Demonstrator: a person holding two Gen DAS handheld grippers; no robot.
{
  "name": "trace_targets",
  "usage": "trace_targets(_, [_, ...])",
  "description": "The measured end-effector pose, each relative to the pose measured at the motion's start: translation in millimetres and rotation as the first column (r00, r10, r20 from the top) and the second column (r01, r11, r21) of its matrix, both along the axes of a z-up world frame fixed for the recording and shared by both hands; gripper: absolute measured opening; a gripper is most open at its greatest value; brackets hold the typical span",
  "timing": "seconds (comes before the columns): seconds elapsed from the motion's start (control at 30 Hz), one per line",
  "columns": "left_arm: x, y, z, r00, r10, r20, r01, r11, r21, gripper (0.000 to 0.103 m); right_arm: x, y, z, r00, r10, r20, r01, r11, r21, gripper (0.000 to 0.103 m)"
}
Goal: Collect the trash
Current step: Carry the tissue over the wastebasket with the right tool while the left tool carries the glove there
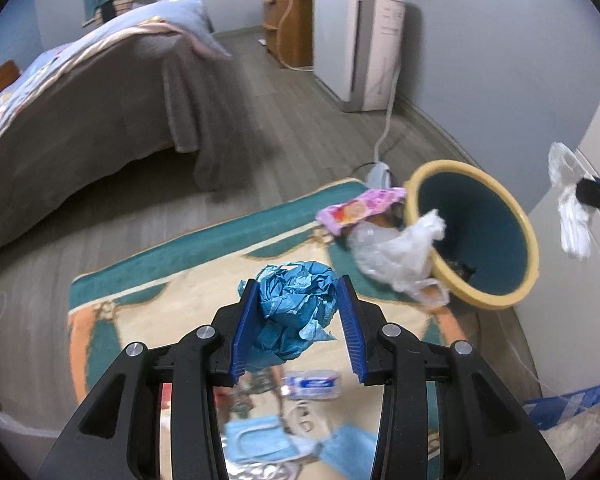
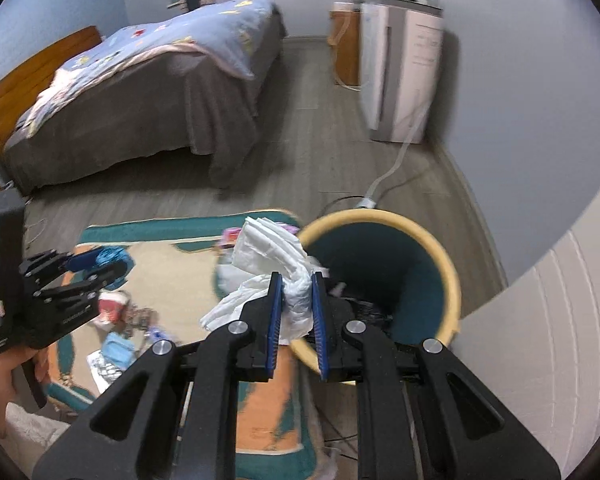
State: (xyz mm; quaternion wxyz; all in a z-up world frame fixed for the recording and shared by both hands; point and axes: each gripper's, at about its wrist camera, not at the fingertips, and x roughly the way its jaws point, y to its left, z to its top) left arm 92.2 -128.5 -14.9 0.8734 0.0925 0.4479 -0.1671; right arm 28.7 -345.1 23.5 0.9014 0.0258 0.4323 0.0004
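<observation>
My left gripper point(image 1: 298, 284) is shut on a crumpled blue paper ball point(image 1: 296, 300), held above the patterned rug point(image 1: 148, 280). The teal bin with a yellow rim point(image 1: 476, 232) stands ahead and to the right of it. My right gripper point(image 2: 294, 280) is shut on a white crumpled tissue point(image 2: 272, 252), which hangs just left of the bin point(image 2: 380, 264) at its near rim. In the right wrist view the left gripper point(image 2: 100, 266) shows at the far left with the blue ball point(image 2: 110, 257). The white tissue point(image 1: 568, 200) shows at the right edge of the left wrist view.
A clear plastic bag point(image 1: 396, 248) and a pink wrapper point(image 1: 360, 206) lie against the bin. More litter lies on the rug: a small bottle point(image 1: 312, 386), a blue mask point(image 1: 256, 438), a red wrapper point(image 2: 114, 306). A bed point(image 1: 80, 100), a white appliance point(image 1: 356, 40) and a cable point(image 1: 384, 136) stand beyond.
</observation>
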Motion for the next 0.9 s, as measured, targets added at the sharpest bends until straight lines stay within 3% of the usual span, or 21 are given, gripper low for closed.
trace_targets(0.4, [-31.9,-59.9,8.3,0.983,-0.171,0.071,0.174,0.984,-0.039,0.041,17.6,-75.5,-30.1,0.985,-0.166,-0.056,0.166,0.986,0.004,0.014])
trace_targets(0.53, [-43.9,-76.5,2.2,0.978,-0.202,0.051,0.205,0.978,-0.048,0.041,24.3,-101.8,-50.5,0.966,-0.233,-0.107,0.237,0.971,0.027,0.014])
trace_targets(0.67, [-58.4,-102.0,3.7,0.960,-0.264,0.095,0.264,0.964,0.011,0.041,27.8,-128.3,-70.1,0.941,-0.298,-0.161,0.311,0.948,0.063,0.014])
trace_targets(0.9, [-48.0,-152.6,4.1,0.949,-0.308,0.063,0.312,0.948,-0.068,0.041,26.2,-154.8,-84.7,0.903,-0.381,-0.197,0.410,0.901,0.138,0.014])
